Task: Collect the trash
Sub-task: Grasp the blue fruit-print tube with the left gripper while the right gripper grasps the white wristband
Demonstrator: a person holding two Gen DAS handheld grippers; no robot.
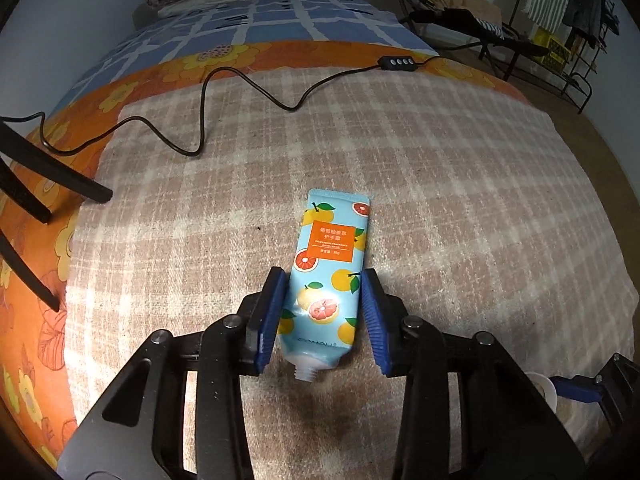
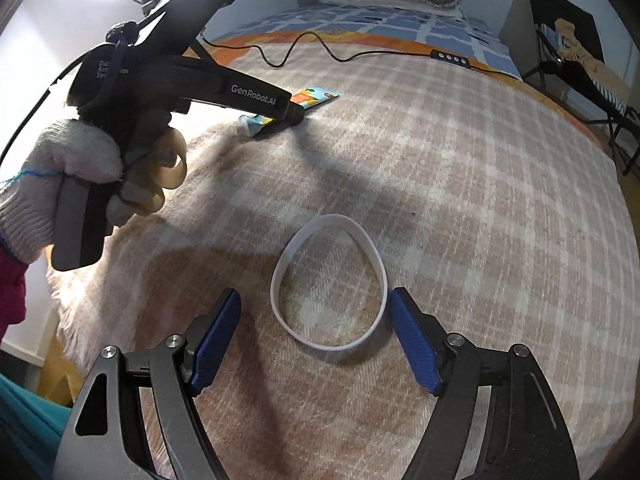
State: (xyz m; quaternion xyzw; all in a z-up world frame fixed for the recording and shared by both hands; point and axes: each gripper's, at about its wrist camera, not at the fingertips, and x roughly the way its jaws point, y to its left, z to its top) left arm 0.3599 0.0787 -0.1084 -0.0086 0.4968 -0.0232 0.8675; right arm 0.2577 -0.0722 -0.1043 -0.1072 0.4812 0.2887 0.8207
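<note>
Pale-blue hand-cream tube (image 1: 326, 280), printed with oranges and grapefruit halves, an orange label panel with white lettering near the crimped end. Cap missing, bare white threaded neck pointing back toward the camera. Lying flat on the beige checked blanket (image 1: 460, 184) over the bed, between the blue pads of the left hand-held gripper (image 1: 325, 312); pads just beside its sides, actual contact hard to judge, jaws narrow but not clamped. White band (image 2: 329, 282), a thin closed loop, slightly egg-shaped, flat on the same blanket, near edge between the fingers of the right hand-held gripper (image 2: 316, 340), jaws spread wide, touching nothing. From the right wrist view, tube mostly hidden behind the left tool, only neck and far end showing. Gloved hand (image 2: 86, 172) around that tool's grip, forearm cut off at the frame edge. Black cable (image 1: 248, 92) with an inline controller snaking across the far blanket. Small print on the label unreadable.
</note>
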